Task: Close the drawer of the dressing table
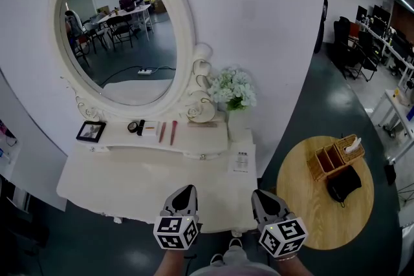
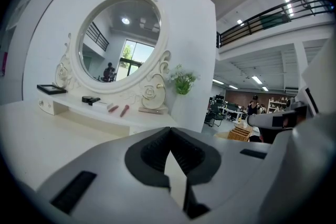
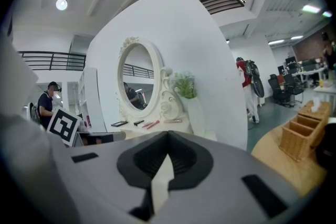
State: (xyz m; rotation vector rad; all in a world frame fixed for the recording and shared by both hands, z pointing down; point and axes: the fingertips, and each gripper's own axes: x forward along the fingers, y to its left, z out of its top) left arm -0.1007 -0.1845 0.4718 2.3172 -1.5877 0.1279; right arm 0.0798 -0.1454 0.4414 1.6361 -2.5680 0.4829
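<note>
The white dressing table (image 1: 142,181) stands against the wall under an oval mirror (image 1: 119,29). Seen from above, only its top shows; its front face and the drawer are hidden. My left gripper (image 1: 186,189) hovers at the table's front edge, shut with nothing between its jaws. My right gripper (image 1: 259,194) hangs beside it at the front right corner, also shut and empty. In the left gripper view the left gripper (image 2: 169,131) points across the table top (image 2: 52,134) towards the mirror (image 2: 118,42). In the right gripper view the right gripper (image 3: 168,136) points towards the table (image 3: 157,128).
A raised shelf (image 1: 181,139) carries a picture frame (image 1: 90,131), small cosmetics and a vase of flowers (image 1: 231,88). A card (image 1: 240,161) lies at the top's right end. A round wooden table (image 1: 310,203) to the right holds a basket (image 1: 333,157) and black bag (image 1: 343,184).
</note>
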